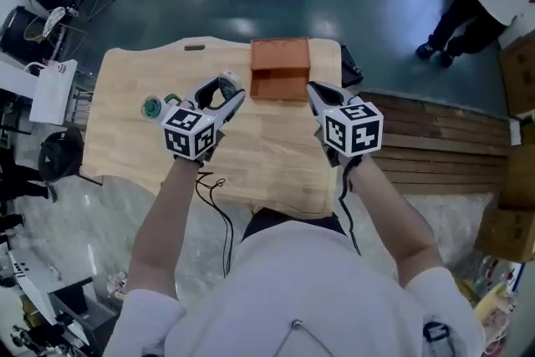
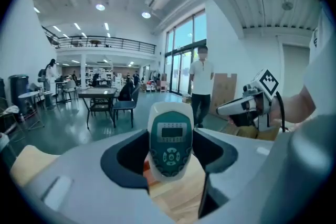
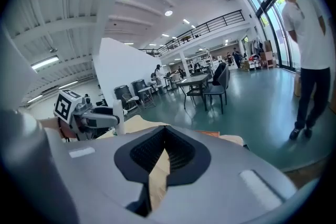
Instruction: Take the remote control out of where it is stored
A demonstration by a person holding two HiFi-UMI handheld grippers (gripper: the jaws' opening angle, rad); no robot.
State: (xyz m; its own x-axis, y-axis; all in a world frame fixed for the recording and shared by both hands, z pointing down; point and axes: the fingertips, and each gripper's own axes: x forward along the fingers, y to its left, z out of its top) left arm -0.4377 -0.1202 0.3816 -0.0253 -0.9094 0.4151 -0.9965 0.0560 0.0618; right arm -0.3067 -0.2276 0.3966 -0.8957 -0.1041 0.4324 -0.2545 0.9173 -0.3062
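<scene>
Left gripper (image 1: 224,99): jaws clamped on the remote, one jaw on each long side. It is held up just in front of the box, toward the box's left.
Remote (image 2: 170,139): white shell, teal face with a small screen and keys. It stands upright between the jaws with its screen end clear above them, and is outside the box.
Remote, handling: judged light, rigid and smooth plastic, so it is likely to slide or pivot under a slack grip. Take hold across the narrow side edges, clear of keys and screen.
Right gripper (image 3: 164,152): jaws closed together, nothing between them. It is held up just in front of the box, toward the box's right.
Box (image 1: 280,54): orange-brown, open side facing the person; the visible interior looks empty.
Table (image 1: 267,155): light wood, carries the box near its far edge.
Green round item (image 1: 153,106): lies on the table well left of the box; its kind cannot be told.
</scene>
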